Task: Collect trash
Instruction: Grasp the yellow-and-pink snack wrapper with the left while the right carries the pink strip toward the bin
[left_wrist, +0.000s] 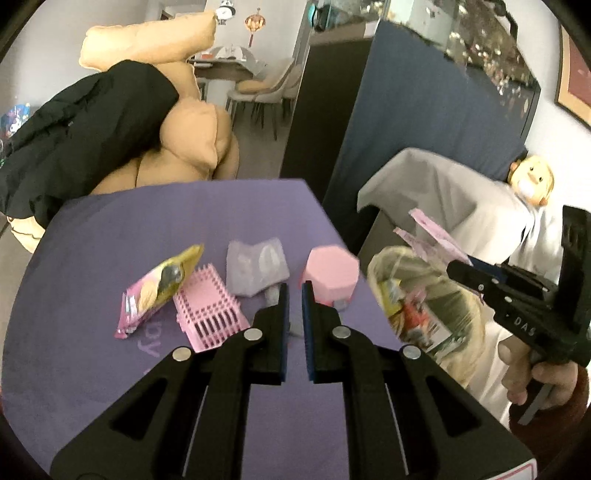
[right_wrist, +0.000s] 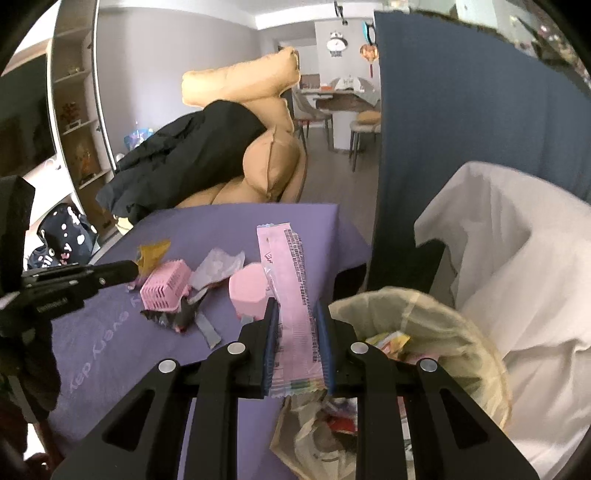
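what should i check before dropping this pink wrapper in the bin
1. Right gripper grips the pink wrapper: ok.
2. Wrapper over the bin opening: ok by the left wrist view, where it hangs above the rim.
3. Bin liner open, trash visible inside: ok.
4. Left gripper clear of the bin, above the purple table: ok.
5. Room left in the bin: cannot tell.

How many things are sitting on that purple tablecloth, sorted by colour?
Solid pink: 2, the pink slotted plastic basket and the pink hexagonal plastic box.
Pink and yellow: 1, the snack wrapper.
Translucent grey: 1, the crumpled plastic bag.
Total: 4, not counting small scraps by the basket.
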